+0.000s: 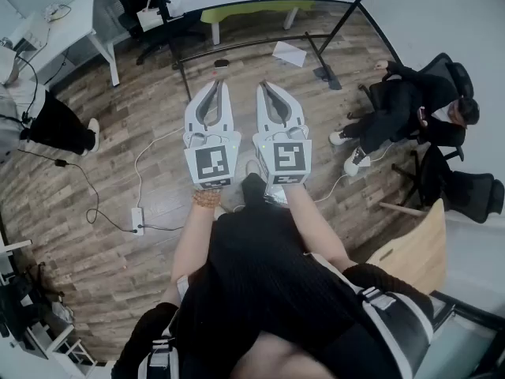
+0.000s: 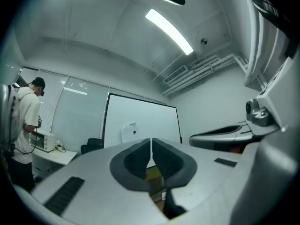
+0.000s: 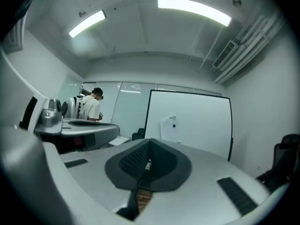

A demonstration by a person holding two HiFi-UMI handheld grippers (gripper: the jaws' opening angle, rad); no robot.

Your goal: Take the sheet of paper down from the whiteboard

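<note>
A white sheet of paper (image 2: 129,131) is pinned by a dark round magnet on the whiteboard (image 2: 140,116), which stands some way ahead of me. The right gripper view shows the same sheet (image 3: 171,128) on the whiteboard (image 3: 201,121). My left gripper (image 1: 215,87) and right gripper (image 1: 268,87) are held side by side, pointing roughly level at the board and far short of it. The left gripper's (image 2: 151,142) pads meet with nothing between them. The right gripper (image 3: 149,145) is shut and empty too.
A person in black sits on an office chair (image 1: 410,109) at the right, with a wooden chair (image 1: 414,255) nearer. Another person stands at the left (image 1: 55,121) by a white desk (image 1: 55,30). A power strip (image 1: 137,218) and cables lie on the wood floor. A loose white sheet (image 1: 289,52) lies by the board's stand.
</note>
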